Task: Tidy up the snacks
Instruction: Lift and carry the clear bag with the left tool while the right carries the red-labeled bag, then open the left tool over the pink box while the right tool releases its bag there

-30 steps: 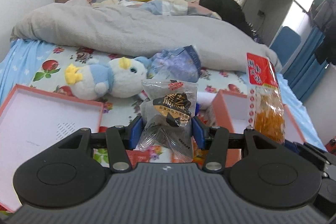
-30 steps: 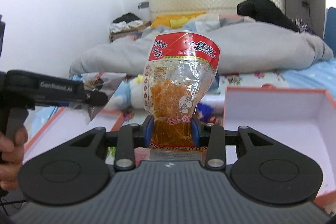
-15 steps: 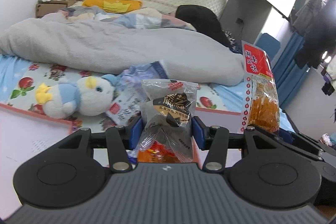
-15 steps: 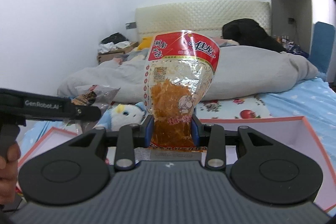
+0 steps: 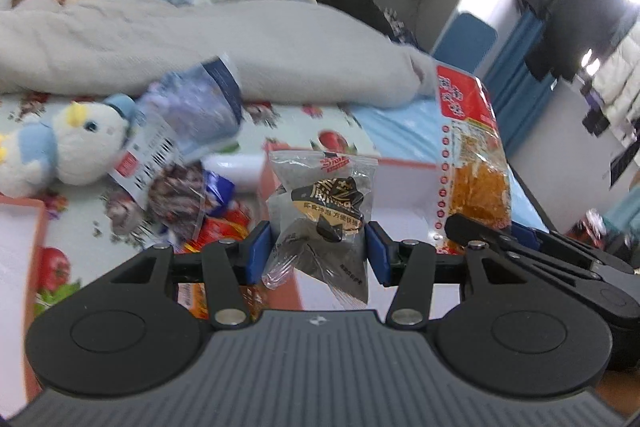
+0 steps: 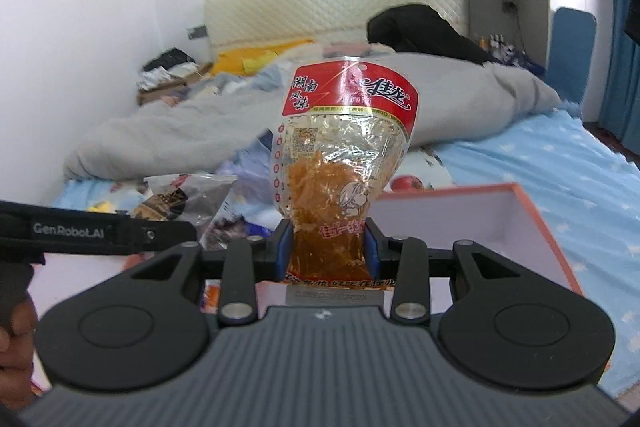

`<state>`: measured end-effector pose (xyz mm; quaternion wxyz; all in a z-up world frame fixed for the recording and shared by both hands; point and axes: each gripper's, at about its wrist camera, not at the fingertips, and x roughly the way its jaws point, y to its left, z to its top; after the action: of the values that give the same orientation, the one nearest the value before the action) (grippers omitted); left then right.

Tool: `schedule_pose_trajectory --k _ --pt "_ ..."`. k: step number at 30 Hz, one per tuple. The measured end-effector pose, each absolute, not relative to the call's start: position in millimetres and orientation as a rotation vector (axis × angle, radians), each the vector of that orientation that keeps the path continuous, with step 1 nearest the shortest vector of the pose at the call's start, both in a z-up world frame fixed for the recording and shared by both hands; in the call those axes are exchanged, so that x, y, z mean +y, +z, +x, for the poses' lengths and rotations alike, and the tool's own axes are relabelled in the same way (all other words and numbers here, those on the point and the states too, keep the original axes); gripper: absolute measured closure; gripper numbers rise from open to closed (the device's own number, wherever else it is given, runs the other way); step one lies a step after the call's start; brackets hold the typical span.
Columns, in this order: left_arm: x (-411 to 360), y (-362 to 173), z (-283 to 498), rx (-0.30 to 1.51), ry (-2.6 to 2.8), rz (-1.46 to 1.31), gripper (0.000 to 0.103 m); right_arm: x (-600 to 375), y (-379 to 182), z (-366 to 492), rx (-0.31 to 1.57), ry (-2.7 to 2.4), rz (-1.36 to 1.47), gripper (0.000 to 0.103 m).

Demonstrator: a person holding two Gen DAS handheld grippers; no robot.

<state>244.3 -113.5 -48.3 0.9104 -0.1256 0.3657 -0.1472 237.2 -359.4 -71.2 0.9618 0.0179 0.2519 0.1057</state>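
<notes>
My left gripper (image 5: 318, 251) is shut on a clear snack packet with a black and gold label (image 5: 324, 203), held upright. Under it lies a white box with an orange rim (image 5: 400, 163). My right gripper (image 6: 326, 247) is shut on a tall packet with a red top and orange strips inside (image 6: 344, 147), also upright. That red packet (image 5: 472, 155) shows at the right of the left wrist view. The same box (image 6: 532, 211) lies just past the right gripper. The left gripper's side (image 6: 100, 233) and its clear packet (image 6: 180, 195) sit at the left of the right wrist view.
Loose snack packets (image 5: 188, 187) lie in a pile on the fruit-print sheet, beside a white and blue plush toy (image 5: 76, 143). A second orange-rimmed box (image 5: 20, 251) is at the left. A grey duvet (image 5: 200, 39) fills the back of the bed. A hand (image 6: 12, 327) holds the left gripper.
Both views have swung to the right: the plush toy and left box slid leftwards, and the right box now lies under the two held packets. Both grips are unchanged.
</notes>
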Motion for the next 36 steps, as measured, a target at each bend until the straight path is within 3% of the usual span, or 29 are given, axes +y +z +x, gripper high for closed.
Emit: schedule_pose_trajectory --k 16,18,20,22,36 --pt "-174.1 -99.6 292.3 0.927 -0.375 -0.196 0.047 -398.5 -125.0 269.9 0.669 0.144 0.079 0.061" --pt "-175.5 -100.5 294.9 0.919 -0.374 -0.185 0.044 -401.4 -128.2 271.1 0.681 0.128 0.084 0.05" --pt "-176.6 -97.9 295.3 0.919 -0.373 -0.171 0.032 -403.6 -128.0 271.9 0.677 0.114 0.072 0.032" --pt "-176.4 -95.3 295.2 0.906 -0.363 -0.157 0.027 -406.0 -125.8 271.8 0.67 0.115 0.08 0.026" --pt "-150.2 -55.3 268.9 0.775 -0.345 -0.16 0.027 -402.6 -88.8 254.0 0.558 0.147 0.116 0.025"
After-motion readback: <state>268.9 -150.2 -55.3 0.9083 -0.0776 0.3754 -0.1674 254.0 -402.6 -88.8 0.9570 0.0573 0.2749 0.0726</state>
